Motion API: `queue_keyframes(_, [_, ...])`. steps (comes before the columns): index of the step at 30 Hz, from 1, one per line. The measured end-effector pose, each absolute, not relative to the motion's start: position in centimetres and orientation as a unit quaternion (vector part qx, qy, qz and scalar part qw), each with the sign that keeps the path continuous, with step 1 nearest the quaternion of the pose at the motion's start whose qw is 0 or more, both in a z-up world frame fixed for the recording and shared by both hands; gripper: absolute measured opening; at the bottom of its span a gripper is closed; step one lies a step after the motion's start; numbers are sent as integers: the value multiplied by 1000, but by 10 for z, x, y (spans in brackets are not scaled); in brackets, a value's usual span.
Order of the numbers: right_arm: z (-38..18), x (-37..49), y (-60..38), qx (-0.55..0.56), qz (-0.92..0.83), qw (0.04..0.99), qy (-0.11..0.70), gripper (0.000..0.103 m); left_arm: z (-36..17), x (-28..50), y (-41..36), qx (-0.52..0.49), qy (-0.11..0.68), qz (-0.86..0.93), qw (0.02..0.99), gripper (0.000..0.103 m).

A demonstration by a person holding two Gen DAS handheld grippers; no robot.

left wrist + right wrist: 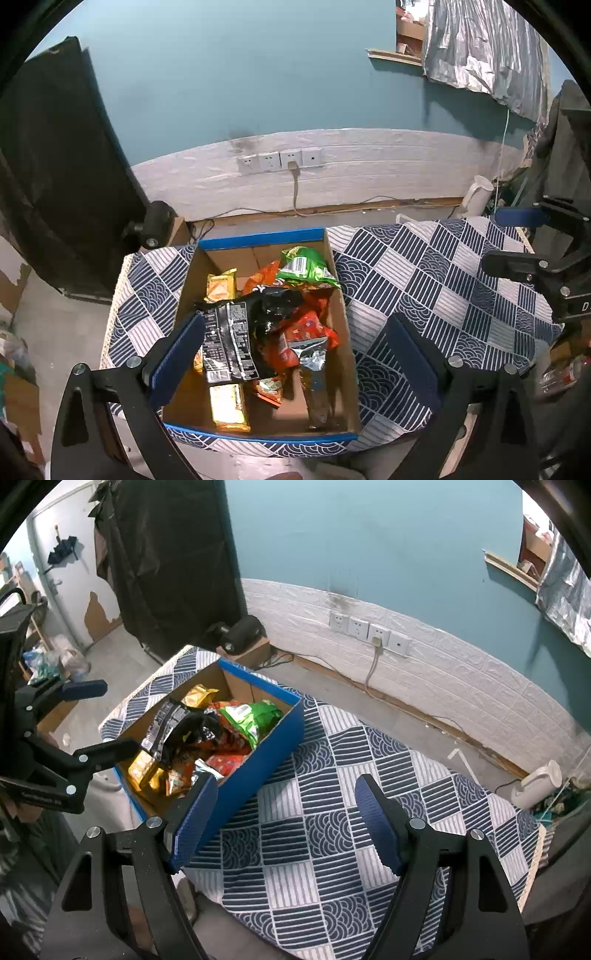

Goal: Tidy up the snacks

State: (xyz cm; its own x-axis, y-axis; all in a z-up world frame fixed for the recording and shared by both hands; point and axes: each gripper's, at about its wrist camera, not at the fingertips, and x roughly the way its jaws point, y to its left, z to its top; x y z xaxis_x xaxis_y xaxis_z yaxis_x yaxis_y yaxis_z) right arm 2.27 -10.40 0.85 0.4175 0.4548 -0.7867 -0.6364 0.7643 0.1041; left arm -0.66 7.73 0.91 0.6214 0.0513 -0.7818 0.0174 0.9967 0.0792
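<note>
A cardboard box [341,332] with blue outer walls [266,753] sits on the left part of a table under a blue-and-white patterned cloth [332,812]. Snack packets are heaped in it: a black one [240,339] on top, a green one [306,266] at the far end, yellow ones [229,406], and orange-red ones [306,328]. My left gripper [295,354] hovers open over the near half of the box, holding nothing. My right gripper [286,823] is open and empty above the bare cloth just right of the box. Each gripper also shows in the other's view: the right gripper [517,242] and the left gripper [99,720].
Behind the table runs a blue wall with a white brick band, sockets [280,160] and a plugged cable. A white kettle [535,782] stands on the floor at the far right. A black device [157,225] on a carton and a dark cloth cabinet [166,561] stand at the far left.
</note>
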Motion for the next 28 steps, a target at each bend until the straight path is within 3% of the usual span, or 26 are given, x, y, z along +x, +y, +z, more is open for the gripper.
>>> queue_keyframes(28, [8,23,-104,-106,327,835,431,77,9,-6,76,39,440,3,897,100])
